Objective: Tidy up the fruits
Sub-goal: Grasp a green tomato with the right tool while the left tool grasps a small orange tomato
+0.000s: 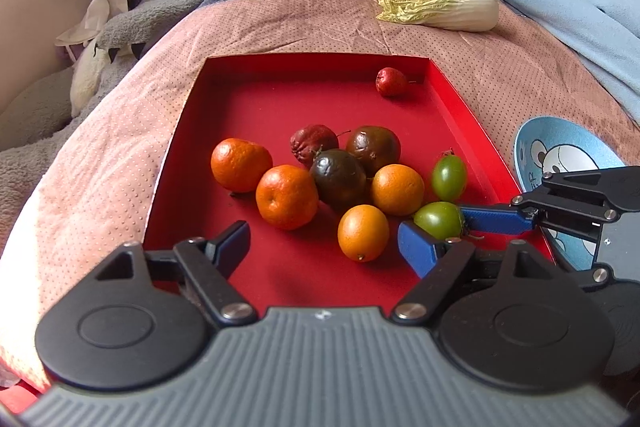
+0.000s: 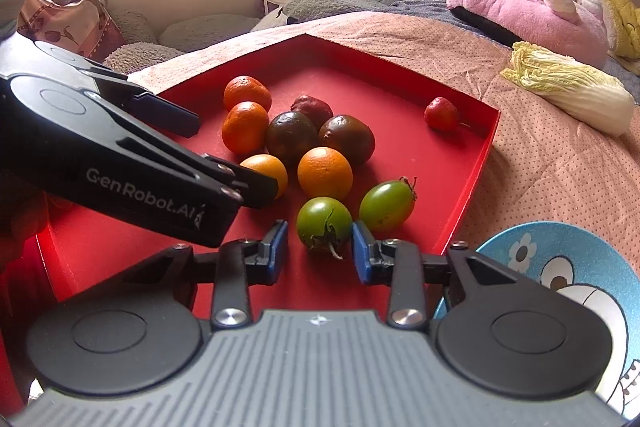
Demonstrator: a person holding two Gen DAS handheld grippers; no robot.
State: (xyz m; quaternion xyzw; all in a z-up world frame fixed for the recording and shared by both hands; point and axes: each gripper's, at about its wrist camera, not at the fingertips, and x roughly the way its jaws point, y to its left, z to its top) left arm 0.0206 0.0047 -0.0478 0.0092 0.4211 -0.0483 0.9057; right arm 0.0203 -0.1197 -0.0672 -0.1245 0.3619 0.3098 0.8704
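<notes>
A red tray (image 1: 320,58) on the bed holds several oranges, two dark passion fruits (image 1: 338,179), a wrinkled red fruit and two green tomatoes. My right gripper (image 2: 320,247) is shut on the nearer green tomato (image 2: 323,221), its blue pads against both sides while the tomato still rests on the tray floor. In the left wrist view one blue finger (image 1: 496,221) of that gripper touches the same tomato (image 1: 438,219). My left gripper (image 1: 324,243) hangs open over the tray's front, and an orange (image 1: 362,233) lies just ahead between its fingers, untouched.
A second green tomato (image 2: 386,205) lies close behind the held one. A small red fruit (image 1: 391,81) sits alone in the far corner. A blue cartoon bowl (image 2: 580,259) stands right of the tray and a napa cabbage (image 1: 440,7) lies beyond. Plush toys and a blue blanket crowd the back.
</notes>
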